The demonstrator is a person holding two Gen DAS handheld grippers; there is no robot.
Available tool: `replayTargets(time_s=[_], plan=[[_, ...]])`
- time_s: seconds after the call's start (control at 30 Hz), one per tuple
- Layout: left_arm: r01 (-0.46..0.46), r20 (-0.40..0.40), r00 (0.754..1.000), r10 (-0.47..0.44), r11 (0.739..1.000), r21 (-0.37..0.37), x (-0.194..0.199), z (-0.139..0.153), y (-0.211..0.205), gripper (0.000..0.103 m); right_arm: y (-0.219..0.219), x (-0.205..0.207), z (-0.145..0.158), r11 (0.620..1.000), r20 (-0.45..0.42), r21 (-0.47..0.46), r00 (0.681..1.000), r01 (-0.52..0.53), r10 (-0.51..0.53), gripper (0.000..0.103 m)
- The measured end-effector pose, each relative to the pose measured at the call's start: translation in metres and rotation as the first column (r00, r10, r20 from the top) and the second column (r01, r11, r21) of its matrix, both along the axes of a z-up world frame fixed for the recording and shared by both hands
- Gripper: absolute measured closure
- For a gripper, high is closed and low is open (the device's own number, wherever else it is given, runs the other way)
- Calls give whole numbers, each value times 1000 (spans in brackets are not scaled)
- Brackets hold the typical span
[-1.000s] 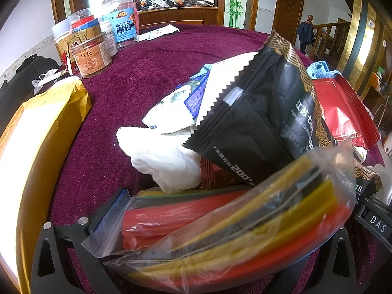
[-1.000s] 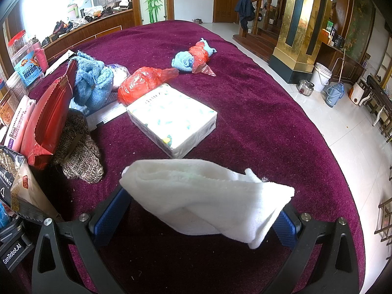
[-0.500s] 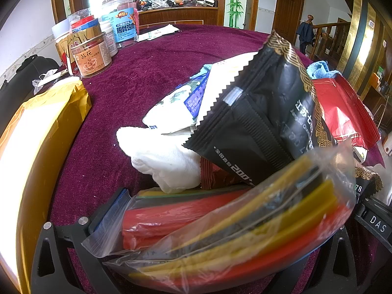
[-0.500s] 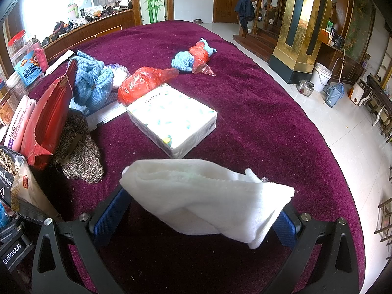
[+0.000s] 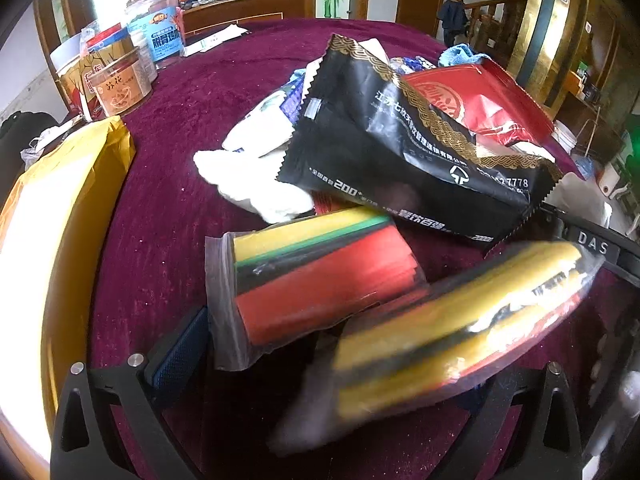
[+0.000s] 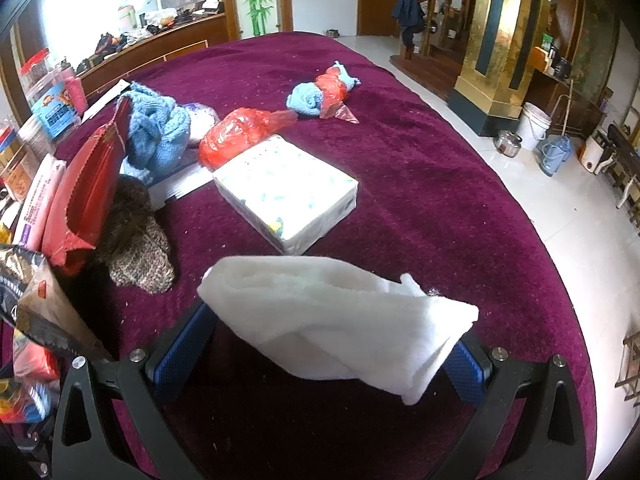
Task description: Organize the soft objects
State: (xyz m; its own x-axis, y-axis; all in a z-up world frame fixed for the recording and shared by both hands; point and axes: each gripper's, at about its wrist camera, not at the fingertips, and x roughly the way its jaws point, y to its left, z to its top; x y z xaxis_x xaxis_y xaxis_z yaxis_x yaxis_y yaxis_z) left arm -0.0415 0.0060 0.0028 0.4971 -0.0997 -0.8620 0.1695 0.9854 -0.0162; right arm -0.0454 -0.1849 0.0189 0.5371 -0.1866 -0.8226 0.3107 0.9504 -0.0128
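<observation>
In the left wrist view my left gripper [image 5: 340, 364] is shut on a clear bag of yellow, black and red sheets [image 5: 452, 328], held above the table and blurred. A second clear bag of coloured sheets [image 5: 316, 276] lies on the purple cloth beneath. Behind are a black packet [image 5: 400, 144], a red packet [image 5: 484, 100] and a white cloth [image 5: 256, 184]. In the right wrist view my right gripper [image 6: 320, 344] is shut on a folded white cloth [image 6: 340, 328], held above the table. A tissue pack [image 6: 288, 192], blue knit [image 6: 156, 132] and brown knit [image 6: 136, 248] lie beyond.
A yellow bag [image 5: 52, 216] lies along the left edge. Jars [image 5: 120, 80] stand at the far left. A red plastic bag [image 6: 240, 132] and a blue-and-red bundle [image 6: 324, 92] lie farther on. The table edge [image 6: 532, 240] curves at right, with floor beyond.
My left gripper has lifted and drawn back with its bag, uncovering a second bag of coloured sheets on the cloth. The right gripper and white cloth have not moved.
</observation>
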Motion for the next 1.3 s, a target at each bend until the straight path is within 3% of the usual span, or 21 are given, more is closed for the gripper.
replayTargets(time_s=[0.23, 0.5, 0.9, 1.0, 1.1, 1.17, 1.23, 1.3], plan=[[-2, 0, 1000, 2, 1000, 5, 1, 0, 1, 0, 2, 13, -2, 995, -139, 27, 985, -98, 101, 0], [-4, 3, 1000, 4, 1000, 3, 1, 1, 1, 0, 9, 10, -3, 999, -63, -4, 997, -53, 53, 0], [-8, 6, 1000, 8, 1000, 3, 0, 1, 1, 0, 2, 9, 2, 999, -91, 13, 995, -43, 44, 0], [-8, 6, 1000, 8, 1000, 3, 1, 1, 1, 0, -3, -11, 16, 1000, -10, -4, 1000, -6, 6, 0], [-9, 7, 1000, 9, 1000, 3, 0, 1, 1, 0, 2, -42, 52, 993, 210, -111, 978, 40, -16, 0], [-10, 8, 1000, 10, 1000, 2, 0, 1, 1, 0, 3, -51, 64, 990, 300, -134, 954, 53, -10, 0], [-11, 8, 1000, 11, 1000, 1, 0, 1, 2, 0, 0, -45, 65, 990, 300, -127, 954, 61, -20, 0], [-11, 9, 1000, 11, 1000, 0, 0, 1, 2, 0, -10, -31, 57, 995, 243, -68, 969, 71, -53, 0]])
